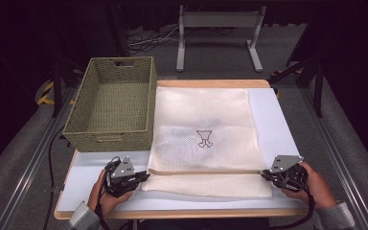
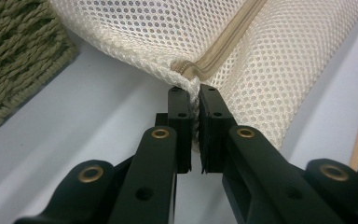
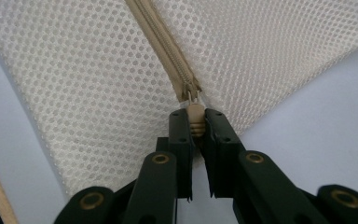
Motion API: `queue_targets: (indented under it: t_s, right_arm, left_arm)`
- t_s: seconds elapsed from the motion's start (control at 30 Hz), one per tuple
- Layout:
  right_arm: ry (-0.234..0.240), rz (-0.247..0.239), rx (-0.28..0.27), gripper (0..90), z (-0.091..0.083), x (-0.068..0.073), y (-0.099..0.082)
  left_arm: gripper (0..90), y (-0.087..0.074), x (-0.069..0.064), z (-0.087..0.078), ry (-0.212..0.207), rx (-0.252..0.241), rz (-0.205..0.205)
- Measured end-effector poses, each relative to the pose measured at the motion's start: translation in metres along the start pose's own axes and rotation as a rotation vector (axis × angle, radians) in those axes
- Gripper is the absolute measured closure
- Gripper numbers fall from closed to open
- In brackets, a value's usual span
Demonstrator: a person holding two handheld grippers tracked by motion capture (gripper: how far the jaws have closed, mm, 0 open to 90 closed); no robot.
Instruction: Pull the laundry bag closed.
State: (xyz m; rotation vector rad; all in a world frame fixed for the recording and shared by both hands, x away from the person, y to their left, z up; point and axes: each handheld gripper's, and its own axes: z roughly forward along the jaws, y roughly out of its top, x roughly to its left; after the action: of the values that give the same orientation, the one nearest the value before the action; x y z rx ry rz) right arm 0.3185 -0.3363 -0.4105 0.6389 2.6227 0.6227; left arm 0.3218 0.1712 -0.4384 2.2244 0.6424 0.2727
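Mesh bag (image 1: 203, 129) lay flat on the bench (image 1: 273, 120) beside the basket (image 1: 112, 103), left gripper (image 2: 193, 100) clamped on its zipper-end corner, right gripper (image 3: 196, 122) clamped on the zipper pull (image 3: 196, 119). Risk judged: the small pull could slip from the jaws, or the mesh bunch and jam the zipper (image 3: 168, 46) if the left grip yielded.

Light falls from overhead onto the white table (image 1: 273, 120), bright and even, while the room around it sinks to near black. The high view is soft. Up close, the mesh bag (image 3: 74, 84) is crisp; nearest black jaws blur slightly.
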Motion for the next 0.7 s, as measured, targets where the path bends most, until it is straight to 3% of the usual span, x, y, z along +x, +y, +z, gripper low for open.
queue_targets:
  t_s: [0.37,0.7]
  right_arm:
    - [-0.023,0.029,-0.006,81.9,-0.0009,-0.0013,-0.0024]
    - [-0.011,0.059,-0.033,81.0,-0.0018,-0.0015,-0.0033]
  left_arm:
    - [83.7,-0.0012,-0.0049,0.0023,-0.017,0.003,0.021]
    - [77.9,-0.002,-0.0067,0.0017,-0.015,-0.005,0.04]
